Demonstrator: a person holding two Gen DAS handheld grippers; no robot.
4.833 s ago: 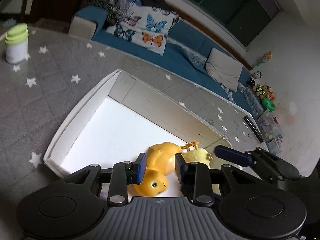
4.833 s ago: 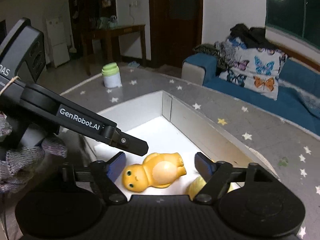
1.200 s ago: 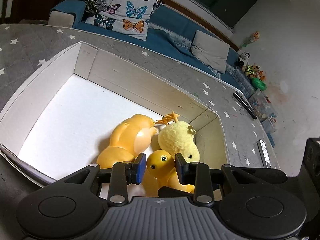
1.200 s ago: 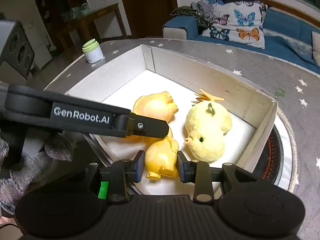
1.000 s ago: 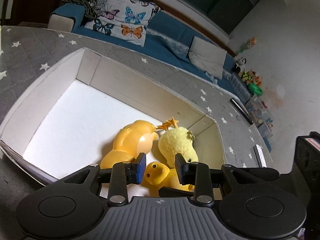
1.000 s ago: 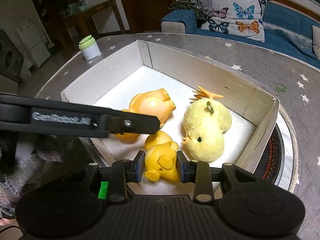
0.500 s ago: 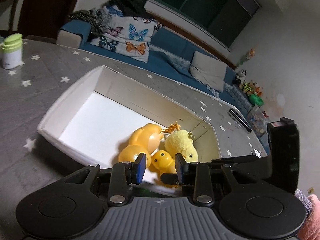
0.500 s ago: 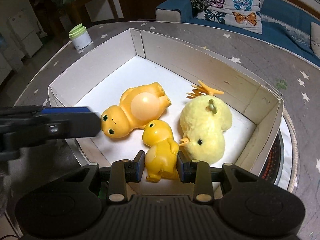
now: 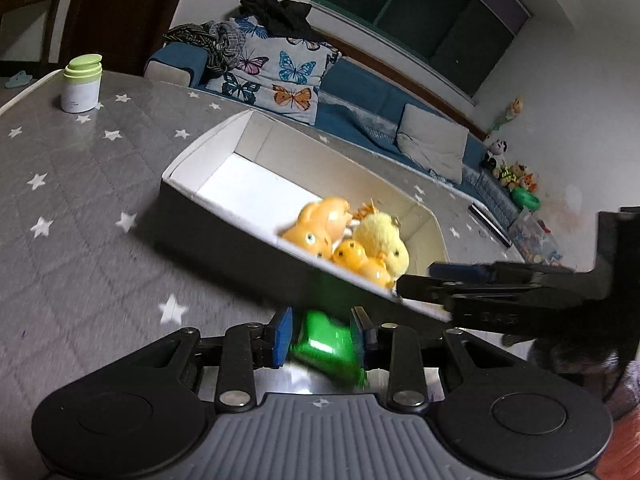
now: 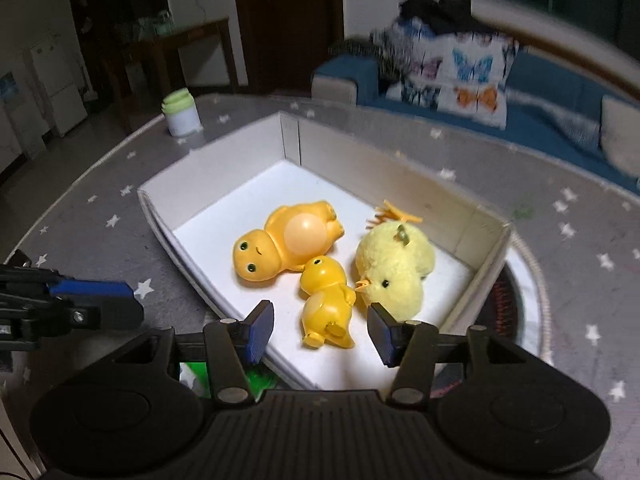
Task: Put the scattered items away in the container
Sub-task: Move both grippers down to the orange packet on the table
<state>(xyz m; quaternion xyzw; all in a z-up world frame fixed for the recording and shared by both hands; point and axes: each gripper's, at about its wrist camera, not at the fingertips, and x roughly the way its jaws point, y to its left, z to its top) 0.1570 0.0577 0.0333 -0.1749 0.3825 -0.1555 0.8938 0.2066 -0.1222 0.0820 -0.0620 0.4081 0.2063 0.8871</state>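
Spread wide, the right gripper (image 10: 320, 330) hangs above the near end of the white cardboard box (image 10: 224, 160), its blue-padded fingers (image 10: 260, 326) holding nothing; the small yellow duck figure (image 10: 326, 302) lies on its back on the box floor directly below the gap between them. Beside that duck, toward the far left, lies the larger orange rubber toy (image 10: 286, 246) with a pale round belly, face up, and the two appear to touch at the head. On the other side the fluffy yellow plush chick (image 10: 394, 270) lies against the right end wall, its orange beak touching the small duck and its orange feet pointing to the back of the box. The left gripper (image 9: 320, 340) is low over the grey star-patterned tablecloth (image 9: 80, 200), outside the box and just before its near wall; its fingers stand close on either side of a blurred green object (image 9: 326, 344), and it is not clear whether they press on it or only frame it. From the right wrist view a bit of that green object shows under the camera housing, beside the box's outer wall. A white jar with a pale green lid (image 9: 82, 84) stands on the cloth well beyond the box, near the table's far edge. A blue sofa with a butterfly-print cushion (image 9: 276, 76) fills the background.
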